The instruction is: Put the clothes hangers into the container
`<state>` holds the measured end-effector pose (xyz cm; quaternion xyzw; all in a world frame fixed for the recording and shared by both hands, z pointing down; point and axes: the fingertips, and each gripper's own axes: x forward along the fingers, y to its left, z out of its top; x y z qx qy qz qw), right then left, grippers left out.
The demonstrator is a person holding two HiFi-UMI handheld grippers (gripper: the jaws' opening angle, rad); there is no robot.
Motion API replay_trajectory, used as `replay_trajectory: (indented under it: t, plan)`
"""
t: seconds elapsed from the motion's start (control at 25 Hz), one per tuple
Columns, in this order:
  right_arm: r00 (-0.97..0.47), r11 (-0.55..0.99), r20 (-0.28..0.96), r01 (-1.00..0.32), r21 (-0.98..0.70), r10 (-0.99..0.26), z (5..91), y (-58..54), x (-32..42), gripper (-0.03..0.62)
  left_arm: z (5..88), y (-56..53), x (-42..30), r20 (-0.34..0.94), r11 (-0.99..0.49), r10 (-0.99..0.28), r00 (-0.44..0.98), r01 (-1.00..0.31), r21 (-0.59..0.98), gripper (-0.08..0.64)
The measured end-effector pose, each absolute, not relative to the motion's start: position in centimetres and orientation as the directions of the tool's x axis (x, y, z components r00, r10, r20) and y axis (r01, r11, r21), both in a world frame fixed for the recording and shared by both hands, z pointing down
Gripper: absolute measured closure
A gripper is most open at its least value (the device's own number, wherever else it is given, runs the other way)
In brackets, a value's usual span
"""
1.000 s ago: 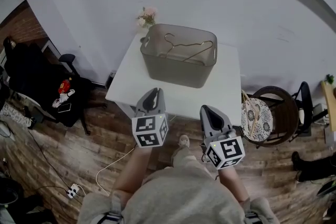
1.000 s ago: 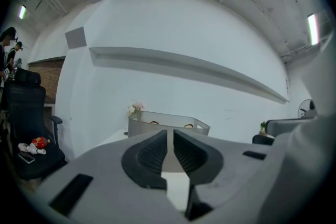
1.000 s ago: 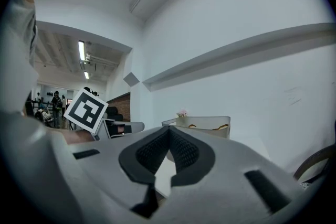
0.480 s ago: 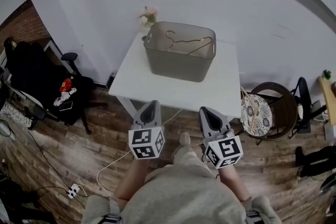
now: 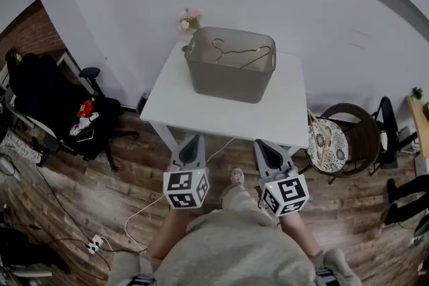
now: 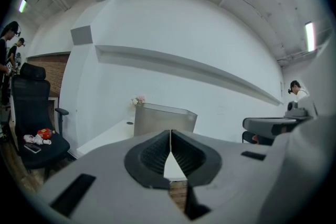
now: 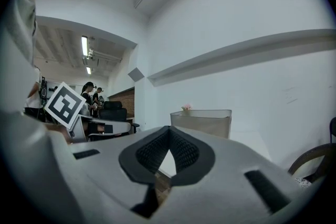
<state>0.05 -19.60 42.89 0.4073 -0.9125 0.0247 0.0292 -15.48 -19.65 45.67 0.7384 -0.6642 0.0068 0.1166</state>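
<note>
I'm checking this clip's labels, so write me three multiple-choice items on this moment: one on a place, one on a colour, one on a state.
1. The thin metal clothes hangers lie:
A. inside the grey plastic container
B. beside it
C. under it

2. The small flowers behind the container are:
A. blue
B. pink
C. yellow

3. The left tool and the right tool are:
A. both open
B. both shut on hangers
C. both shut, empty

Answers:
1. A, since the hooks and wires show within the container's walls.
2. B, since the petals look pale pink in the head view.
3. C, since in each gripper view the jaws meet with nothing between them.
</note>
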Motion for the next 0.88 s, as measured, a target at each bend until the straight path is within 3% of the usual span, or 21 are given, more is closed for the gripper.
replay_trajectory:
  t: [0.88]
  plan:
    - [-0.659, 0.661, 0.074, -0.751, 0.0, -0.749, 42.9, -20.6, 0.4, 0.594, 45.8, -20.6, -14.9, 0.181, -0.1, -0.975, 0.13, -0.981, 0.167, 0.547]
